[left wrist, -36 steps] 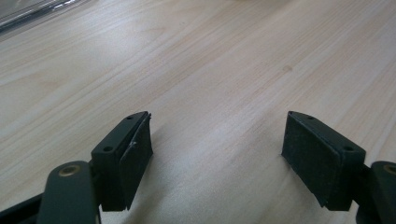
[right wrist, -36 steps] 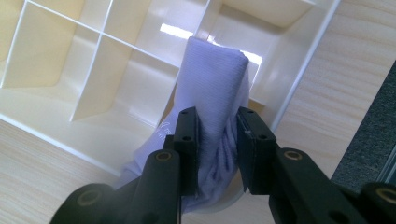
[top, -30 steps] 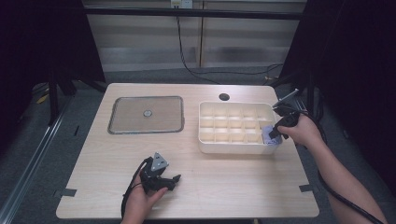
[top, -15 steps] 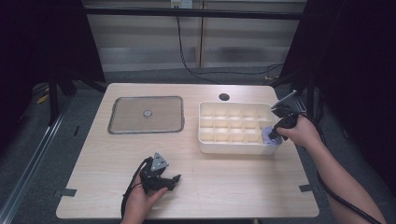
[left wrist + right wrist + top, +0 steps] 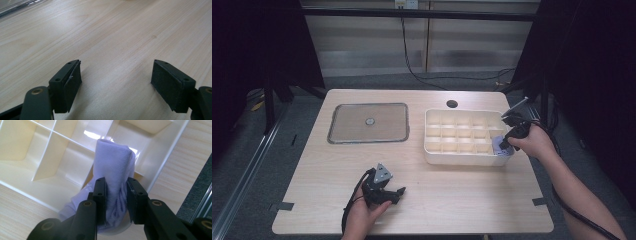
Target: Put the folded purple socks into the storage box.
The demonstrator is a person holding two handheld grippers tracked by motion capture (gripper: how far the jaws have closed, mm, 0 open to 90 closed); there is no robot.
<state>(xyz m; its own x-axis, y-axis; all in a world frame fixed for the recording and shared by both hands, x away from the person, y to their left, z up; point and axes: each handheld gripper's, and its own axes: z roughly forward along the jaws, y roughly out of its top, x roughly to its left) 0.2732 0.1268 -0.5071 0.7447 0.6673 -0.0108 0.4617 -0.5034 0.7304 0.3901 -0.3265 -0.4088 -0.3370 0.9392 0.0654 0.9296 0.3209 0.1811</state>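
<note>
Two grippers were at work on the pale wooden table [image 5: 462, 195] when I looked down from the high view. My left gripper [image 5: 398, 192] sat low near the table's front edge, its jaws pointing right over bare wood, well apart from everything else. My right gripper [image 5: 502, 146] was at the near right corner of the cream plastic divided organiser tray [image 5: 457, 156], where a folded pale lilac knitted cloth [image 5: 498, 145] sat in the corner compartment, touching the tray's near wall. A clear flat rectangular lid with a small centre knob [image 5: 368, 122] lay left of the tray, well apart from it, and a round dark hole [image 5: 452, 104] marked the tabletop behind the tray.

From the left gripper view, I saw the left gripper [image 5: 116, 77] with its jaws standing wide apart, nothing between them, hovering just over the wood grain [image 5: 112, 37].

From the right gripper view, I saw the right gripper [image 5: 116, 195] clamped on the cloth [image 5: 113, 165], both pads pressing its bunched lower part. The cloth rose upright from the jaws and leaned into the tray [image 5: 50, 177], its top resting against a divider wall, its lower folds spilling over the tray's rim beside the table.
</note>
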